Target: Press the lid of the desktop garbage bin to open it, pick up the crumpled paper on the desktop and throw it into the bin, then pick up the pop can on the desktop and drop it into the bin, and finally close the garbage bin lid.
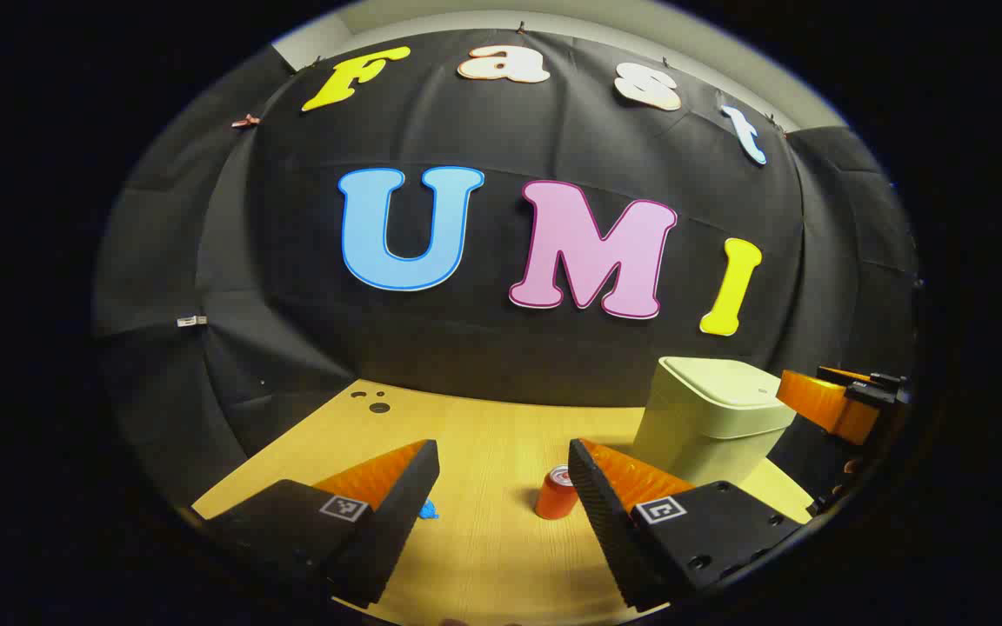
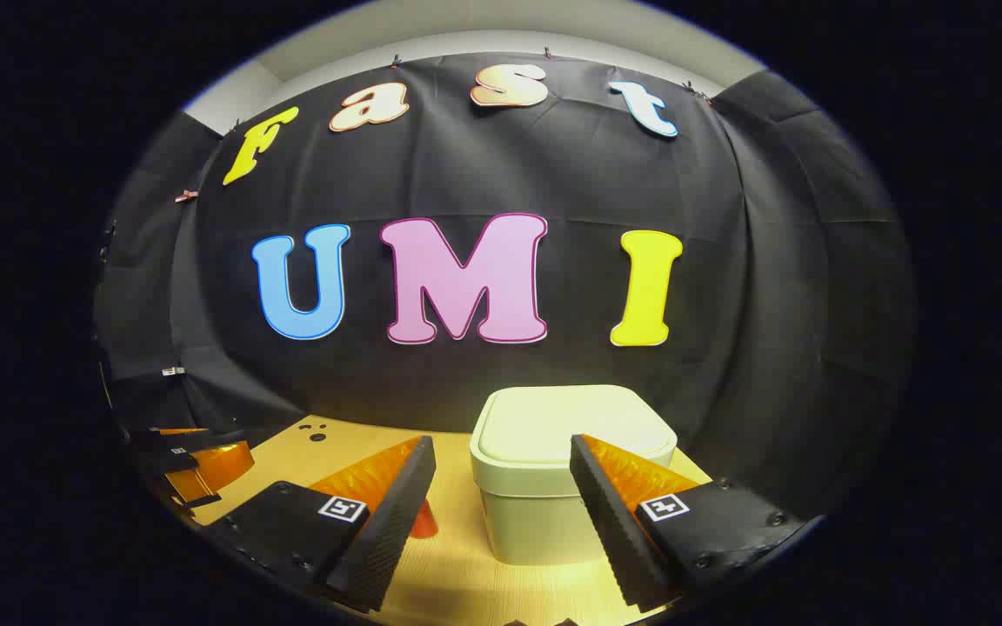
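The pale green bin [image 1: 714, 417] stands on the wooden table with its lid [image 1: 731, 382] down. A red pop can [image 1: 557, 492] stands upright on the table left of the bin, just beside my left gripper's right finger. A blue crumpled paper [image 1: 428, 510] peeks out from behind that gripper's left finger. My left gripper [image 1: 503, 452] hovers open above the table with nothing held. In the right gripper view the bin [image 2: 571, 487] is straight ahead and close, lid [image 2: 575, 422] down. My right gripper [image 2: 501, 446] is open in front of it. The can [image 2: 424, 520] is mostly hidden behind its left finger.
The wooden table [image 1: 484, 417] has a few small dark holes [image 1: 372, 402] near its back left. The other gripper [image 1: 840, 402] shows at the right edge of the left gripper view, beside the bin, and the left gripper [image 2: 197, 461] shows at the far left of the right gripper view.
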A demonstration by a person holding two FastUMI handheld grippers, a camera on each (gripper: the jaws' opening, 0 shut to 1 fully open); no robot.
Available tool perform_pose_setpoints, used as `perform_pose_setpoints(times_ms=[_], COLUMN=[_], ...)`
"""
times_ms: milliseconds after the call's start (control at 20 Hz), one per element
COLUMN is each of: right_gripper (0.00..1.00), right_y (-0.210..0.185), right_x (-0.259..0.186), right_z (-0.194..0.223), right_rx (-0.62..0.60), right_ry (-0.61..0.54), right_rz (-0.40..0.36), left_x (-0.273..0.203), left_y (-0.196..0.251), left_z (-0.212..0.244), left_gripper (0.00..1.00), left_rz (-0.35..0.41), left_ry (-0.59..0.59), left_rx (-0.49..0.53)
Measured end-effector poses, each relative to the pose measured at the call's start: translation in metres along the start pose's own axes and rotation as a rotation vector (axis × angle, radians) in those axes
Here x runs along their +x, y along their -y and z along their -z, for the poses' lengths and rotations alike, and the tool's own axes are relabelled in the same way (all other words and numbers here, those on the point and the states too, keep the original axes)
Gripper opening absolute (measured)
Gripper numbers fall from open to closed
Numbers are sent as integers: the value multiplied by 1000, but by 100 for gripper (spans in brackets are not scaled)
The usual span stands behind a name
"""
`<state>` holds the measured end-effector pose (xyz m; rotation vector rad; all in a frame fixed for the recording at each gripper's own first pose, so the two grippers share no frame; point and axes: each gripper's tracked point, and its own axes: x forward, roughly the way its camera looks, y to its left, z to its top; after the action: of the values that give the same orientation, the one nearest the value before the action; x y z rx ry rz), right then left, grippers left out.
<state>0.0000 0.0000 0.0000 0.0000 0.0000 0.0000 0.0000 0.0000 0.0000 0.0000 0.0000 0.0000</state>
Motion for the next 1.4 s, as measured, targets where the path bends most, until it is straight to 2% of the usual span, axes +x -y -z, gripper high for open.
perform_pose_setpoints(times_ms=[600,1400], right_gripper=[98,98], right_y=[10,-1], right_x=[4,4], right_z=[4,6], right_rx=[1,-40], right_ry=[-11,-19], right_rz=[26,16], left_x=[10,15], left_y=[0,0], left_z=[15,24], left_gripper=[95,96], left_rz=[1,22], left_ry=[-24,-48], left_rx=[9,20])
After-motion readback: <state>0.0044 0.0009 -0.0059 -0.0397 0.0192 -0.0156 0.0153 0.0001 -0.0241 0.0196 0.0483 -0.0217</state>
